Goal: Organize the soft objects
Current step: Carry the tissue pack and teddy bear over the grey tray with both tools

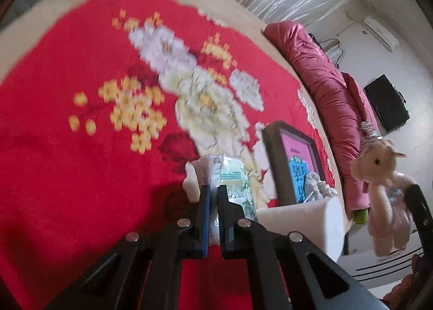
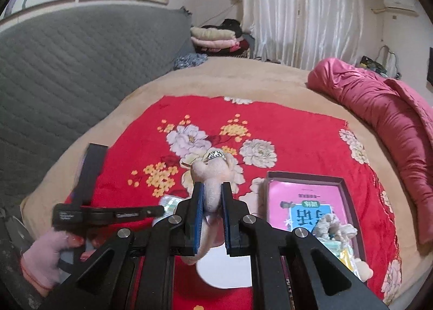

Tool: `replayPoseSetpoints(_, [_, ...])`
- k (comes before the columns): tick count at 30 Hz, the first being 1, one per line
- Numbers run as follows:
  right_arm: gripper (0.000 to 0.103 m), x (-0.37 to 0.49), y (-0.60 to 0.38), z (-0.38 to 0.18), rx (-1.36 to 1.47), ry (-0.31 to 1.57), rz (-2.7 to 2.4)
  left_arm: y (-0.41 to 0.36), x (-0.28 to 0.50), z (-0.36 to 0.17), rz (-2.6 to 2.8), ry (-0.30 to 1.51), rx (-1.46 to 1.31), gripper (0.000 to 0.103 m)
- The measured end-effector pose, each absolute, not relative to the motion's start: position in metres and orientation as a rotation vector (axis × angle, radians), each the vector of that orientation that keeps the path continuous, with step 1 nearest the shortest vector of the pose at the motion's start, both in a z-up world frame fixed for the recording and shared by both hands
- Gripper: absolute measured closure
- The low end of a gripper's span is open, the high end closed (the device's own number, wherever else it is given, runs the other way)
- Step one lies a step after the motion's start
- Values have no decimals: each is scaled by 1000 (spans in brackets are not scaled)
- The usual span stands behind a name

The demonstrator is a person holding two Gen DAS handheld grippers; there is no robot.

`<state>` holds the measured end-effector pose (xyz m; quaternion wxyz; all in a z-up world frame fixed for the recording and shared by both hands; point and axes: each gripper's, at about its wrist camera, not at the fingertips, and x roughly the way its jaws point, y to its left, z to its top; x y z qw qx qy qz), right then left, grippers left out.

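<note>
While the red flowered blanket [image 2: 292, 131] is lying spread over the bed, the right gripper [image 2: 212, 201] is pinching a pale pink plush toy [image 2: 213, 172] by its body, the blue pads pressing in on both sides so that the head with its glittery little crown is sticking up beyond the fingertips. From the other camera the same toy [image 1: 384, 182] is hanging in the air at the right edge, clear of the blanket. The left gripper [image 1: 213, 196] is squeezing down to a narrow slit on a crinkly plastic-wrapped packet [image 1: 230, 174] (printed green and white, the writing too blurred to read), which is standing out past the fingers. Just to the right, an open brown box [image 2: 349, 201] is sitting on the blanket, holding a pink and blue booklet and a grey fluffy thing [image 2: 334, 224] at its near end. A hand in a pink glove [image 2: 44, 256] is gripping the left tool's handle. A rolled pink quilt [image 2: 392, 120] is lying along the bed's far side.
</note>
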<state>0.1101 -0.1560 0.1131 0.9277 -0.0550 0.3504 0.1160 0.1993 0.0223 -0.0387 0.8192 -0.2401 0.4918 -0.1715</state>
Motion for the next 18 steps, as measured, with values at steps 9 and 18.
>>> replayPoseSetpoints(9, [91,94,-202,143,-37,648,187,-4,183,45,-382,912,-404,98])
replayPoseSetpoints(18, [91,75,-258,157,54,601,131,-53,174,98,-404,849,-288,98])
